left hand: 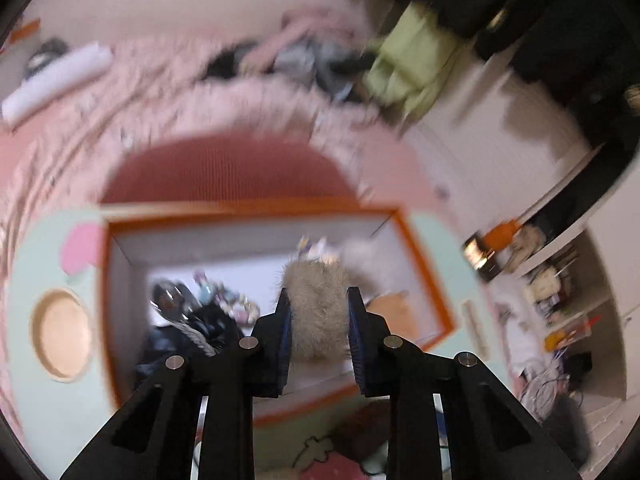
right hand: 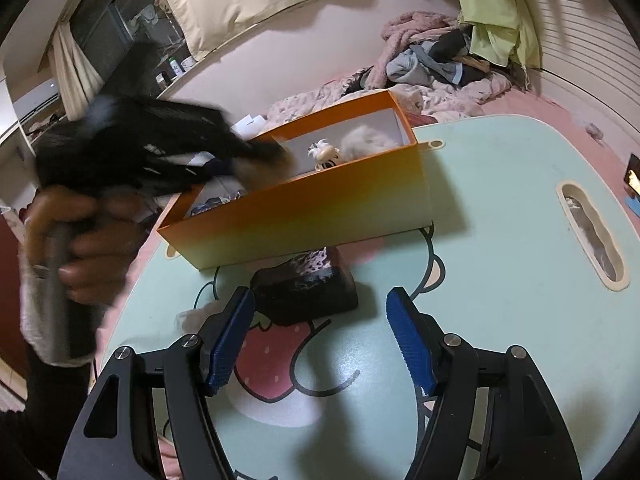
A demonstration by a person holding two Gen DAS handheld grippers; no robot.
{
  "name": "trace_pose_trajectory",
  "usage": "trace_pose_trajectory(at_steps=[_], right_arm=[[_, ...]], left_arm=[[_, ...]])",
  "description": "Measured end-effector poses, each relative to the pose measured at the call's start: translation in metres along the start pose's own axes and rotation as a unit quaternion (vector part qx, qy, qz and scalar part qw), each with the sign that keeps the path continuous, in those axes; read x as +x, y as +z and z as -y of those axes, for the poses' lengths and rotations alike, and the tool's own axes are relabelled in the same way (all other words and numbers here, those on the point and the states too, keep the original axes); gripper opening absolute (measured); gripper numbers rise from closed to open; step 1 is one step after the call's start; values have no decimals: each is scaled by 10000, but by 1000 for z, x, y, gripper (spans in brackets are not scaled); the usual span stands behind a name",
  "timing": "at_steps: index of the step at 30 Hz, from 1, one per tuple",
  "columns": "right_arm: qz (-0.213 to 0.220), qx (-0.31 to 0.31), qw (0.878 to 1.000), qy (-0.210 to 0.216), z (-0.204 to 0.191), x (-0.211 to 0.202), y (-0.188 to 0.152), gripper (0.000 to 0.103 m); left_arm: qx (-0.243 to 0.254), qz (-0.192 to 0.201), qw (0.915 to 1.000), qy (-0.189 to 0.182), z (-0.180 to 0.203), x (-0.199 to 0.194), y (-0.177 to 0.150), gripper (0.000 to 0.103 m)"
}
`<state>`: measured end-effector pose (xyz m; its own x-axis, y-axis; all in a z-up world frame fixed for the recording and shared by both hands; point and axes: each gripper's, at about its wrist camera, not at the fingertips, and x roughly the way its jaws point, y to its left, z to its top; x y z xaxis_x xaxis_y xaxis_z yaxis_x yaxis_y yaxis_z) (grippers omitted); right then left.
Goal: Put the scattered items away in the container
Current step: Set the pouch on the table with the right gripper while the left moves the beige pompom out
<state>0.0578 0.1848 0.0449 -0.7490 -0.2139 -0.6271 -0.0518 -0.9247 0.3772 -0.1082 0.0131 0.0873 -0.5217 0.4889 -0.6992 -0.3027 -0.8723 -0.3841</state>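
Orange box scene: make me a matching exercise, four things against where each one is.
Things:
1. furry beige item
2. dark glossy block
3. small white figure
4. right gripper

Places or states:
A. on the mint table, outside the orange box
B. lying inside the box
C. open, empty
D. clamped in the left gripper above the box

Pairs: 1-D, 2-A, 3-B, 4-C

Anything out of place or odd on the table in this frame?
Yes: a dark brown block and a grey fluff tuft lie outside the orange box. The left gripper holds a furry item above it.
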Motion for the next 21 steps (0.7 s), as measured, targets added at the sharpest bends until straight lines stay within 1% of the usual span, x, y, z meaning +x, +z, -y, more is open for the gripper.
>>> trace_pose_trajectory(at_steps=[2,3,6,9,11,13,15,16,17,18,19,20,21], right_arm=[[20,5,10000,5,-1,-1,0,69],[34,6,10000,7,-1,-1,0,69],[32,4,10000,36,-1,-1,1,69],[23,-1,10000,53,-1,-2,1,69],[33,-25,10000,30,0,-3,0,69],[46,-50,10000,19,-1,-4,1,69],[64,-73,10000,-16,-1,-6,1,69],[96,-90,9999,-45,-1,-7,2,69],[142,-116,9998,-72,-1,-10,4,69],[189,-159,9997,-83,-1,-14,7,69],[234,-219,9994,-95,-1,-18,13,69],[285,-269,9992,-84,-1,-22,21,69],[364,-318,9988,-59,-2,-27,32,69]], left_arm=[[93,352,9992,-138,3,-33,-6,23],[147,459,9987,-160,3,-44,-12,23],[304,641,9975,-58,-1,-65,-45,23],[63,637,9979,-19,-18,-63,-78,23],[-237,497,9984,-117,-32,-50,-96,23],[-501,316,9982,-67,-45,-33,-111,23],[-599,331,9976,-76,-52,-25,-121,24],[-684,398,9968,-120,-56,-23,-125,28],[-763,446,9959,-205,-58,-23,-128,45],[-875,496,9944,-318,-61,-24,-131,64],[-995,584,9925,-410,-63,-25,-135,69],[-1051,691,9911,-435,-64,-27,-139,71],[-1007,730,9915,-394,-62,-27,-140,72]])
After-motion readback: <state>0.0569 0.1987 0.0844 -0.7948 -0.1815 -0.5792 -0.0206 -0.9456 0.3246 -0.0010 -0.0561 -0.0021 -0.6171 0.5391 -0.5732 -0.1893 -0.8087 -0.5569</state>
